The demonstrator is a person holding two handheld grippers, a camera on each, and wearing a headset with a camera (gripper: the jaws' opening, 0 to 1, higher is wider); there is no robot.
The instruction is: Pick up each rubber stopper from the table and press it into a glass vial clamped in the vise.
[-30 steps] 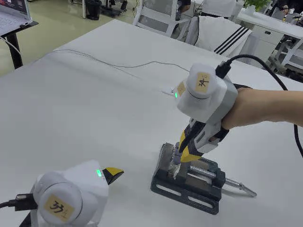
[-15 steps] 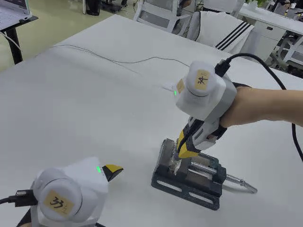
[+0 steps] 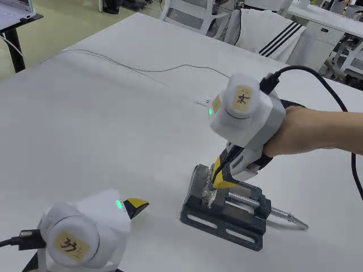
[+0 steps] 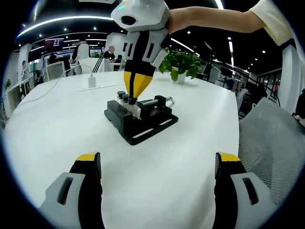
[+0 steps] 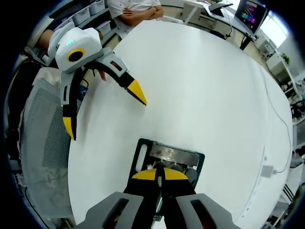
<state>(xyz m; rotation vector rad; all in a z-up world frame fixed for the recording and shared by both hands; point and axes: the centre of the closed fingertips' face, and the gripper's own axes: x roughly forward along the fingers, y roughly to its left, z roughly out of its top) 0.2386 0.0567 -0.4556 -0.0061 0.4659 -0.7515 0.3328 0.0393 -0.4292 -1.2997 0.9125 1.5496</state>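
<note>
Head view: right gripper points steeply down over the vise, its yellow tips at the top of the clamp opening. Right gripper view, looking straight down: the jaws are drawn together with no gap between the tips, which sit directly above the vials. Whether a stopper is pinched or pressed beneath them is hidden by the tips themselves. Left gripper view gives the side angle: small glass vials stand upright in a short row in the vise, long axis vertical. At least two carry dark stoppers on their mouths, and the right gripper's tips touch down just beside these. So the vials lie straight below the right gripper, in line with its jaws. Any press would run down the vial's axis, and a tilted push risks cocking the stopper. Left gripper lies low over the table, well apart from the vise, jaws wide apart and empty.
</note>
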